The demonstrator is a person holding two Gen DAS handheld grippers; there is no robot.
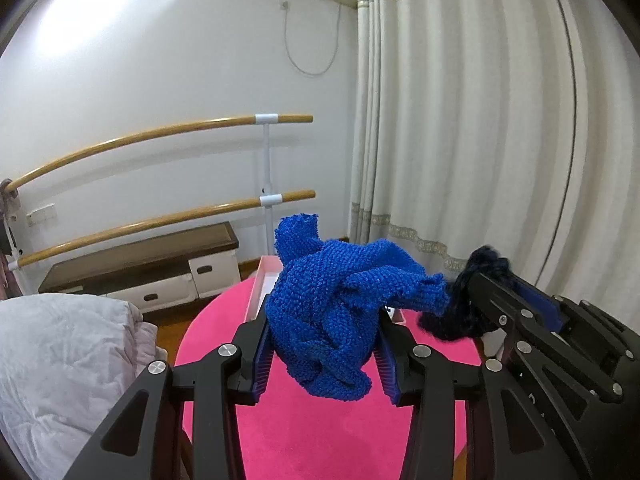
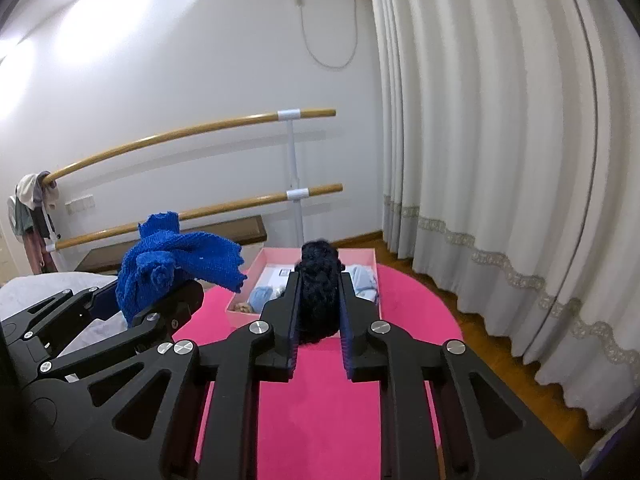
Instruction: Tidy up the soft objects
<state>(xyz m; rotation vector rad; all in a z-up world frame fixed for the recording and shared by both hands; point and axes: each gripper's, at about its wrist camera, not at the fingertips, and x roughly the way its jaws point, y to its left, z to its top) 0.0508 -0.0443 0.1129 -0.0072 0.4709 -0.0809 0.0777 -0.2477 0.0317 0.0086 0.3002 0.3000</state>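
Both grippers — left gripper [image 1: 324,354], right gripper [image 2: 319,326] — clamped.

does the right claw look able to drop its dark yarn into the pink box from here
Probably yes. The right claw, shut on the dark yarn, points straight at the open pink box ahead, with nothing between; the left claw holds the blue knit off to the side.

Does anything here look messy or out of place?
Mostly the bright blue knit: it is bunched up in the left gripper, not folded. The right gripper squeezes a dark navy knit bundle. The pink box looks fine.
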